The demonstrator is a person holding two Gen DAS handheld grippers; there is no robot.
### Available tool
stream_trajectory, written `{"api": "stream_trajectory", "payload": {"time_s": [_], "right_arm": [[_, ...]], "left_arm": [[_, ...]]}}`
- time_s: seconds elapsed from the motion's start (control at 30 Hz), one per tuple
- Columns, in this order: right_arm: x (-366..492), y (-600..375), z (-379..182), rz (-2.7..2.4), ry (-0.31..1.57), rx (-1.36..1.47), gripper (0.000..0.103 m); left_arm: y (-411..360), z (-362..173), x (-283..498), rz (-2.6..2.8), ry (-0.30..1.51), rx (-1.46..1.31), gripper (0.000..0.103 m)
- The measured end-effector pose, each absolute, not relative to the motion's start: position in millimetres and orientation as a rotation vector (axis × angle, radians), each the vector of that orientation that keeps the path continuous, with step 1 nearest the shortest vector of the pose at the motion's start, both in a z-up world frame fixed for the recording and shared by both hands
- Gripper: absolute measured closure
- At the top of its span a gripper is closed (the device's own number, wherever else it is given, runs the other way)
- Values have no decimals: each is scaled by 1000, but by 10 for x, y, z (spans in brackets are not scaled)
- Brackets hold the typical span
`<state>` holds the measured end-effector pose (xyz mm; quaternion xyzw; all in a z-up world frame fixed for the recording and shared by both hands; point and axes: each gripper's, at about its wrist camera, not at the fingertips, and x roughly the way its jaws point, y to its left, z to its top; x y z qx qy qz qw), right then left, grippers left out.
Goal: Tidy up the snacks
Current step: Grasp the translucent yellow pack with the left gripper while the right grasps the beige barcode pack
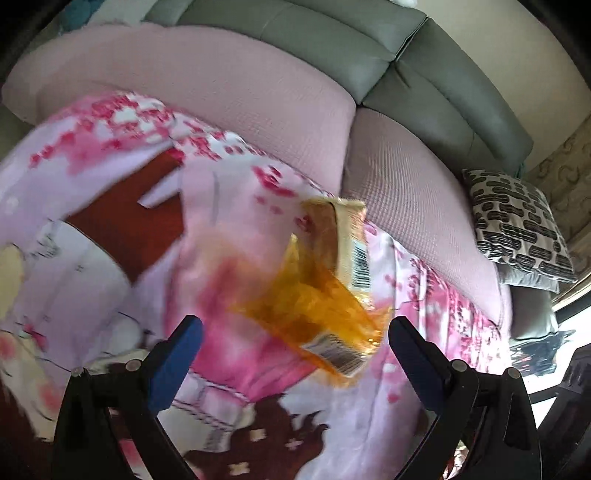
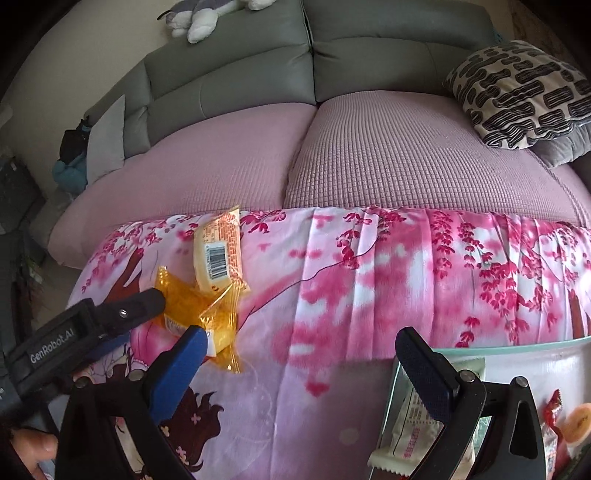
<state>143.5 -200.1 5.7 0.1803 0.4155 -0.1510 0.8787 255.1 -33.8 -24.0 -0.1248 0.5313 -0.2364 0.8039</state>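
Observation:
An orange see-through snack packet lies on the pink floral blanket, just ahead of my left gripper, which is open with its blue fingertips on either side of the packet's near end. A yellow packet with a barcode lies just beyond it. In the right wrist view the orange packet and the yellow packet sit at the left, with the left tool's black finger against the orange one. My right gripper is open and holds nothing above the blanket.
A clear box at lower right holds a white packet and red-wrapped snacks. Behind the blanket is a pink-covered grey sofa with a patterned cushion and a plush toy. A hand holds the left tool.

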Motion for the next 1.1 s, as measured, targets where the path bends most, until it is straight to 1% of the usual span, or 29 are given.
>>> {"api": "stream_trajectory", "payload": {"time_s": [0.07, 0.13, 0.27, 0.43, 0.47, 0.5, 0.73, 1.1], "right_arm": [[1455, -2036, 35, -299, 866, 395, 0], [1475, -2059, 11, -284, 870, 407, 0], [1498, -2082, -8, -285, 877, 387, 0], [1510, -2122, -29, -280, 886, 387, 0], [1520, -2120, -36, -281, 891, 383, 0], [1530, -2114, -40, -282, 895, 376, 0], [1627, -2024, -45, -283, 917, 314, 0], [1882, -1885, -35, -259, 915, 274, 0]], "left_arm": [[-433, -305, 2562, -504, 1152, -255, 4], [-504, -364, 2573, -506, 1170, -260, 18], [-530, -452, 2576, -518, 1193, -334, 21], [-505, -512, 2541, -538, 1190, -408, 35], [-485, -525, 2532, -534, 1189, -419, 40], [-464, -532, 2532, -529, 1187, -418, 48], [-293, -583, 2501, -561, 1162, -462, 52], [203, -410, 2613, -483, 1025, -459, 53]]}}
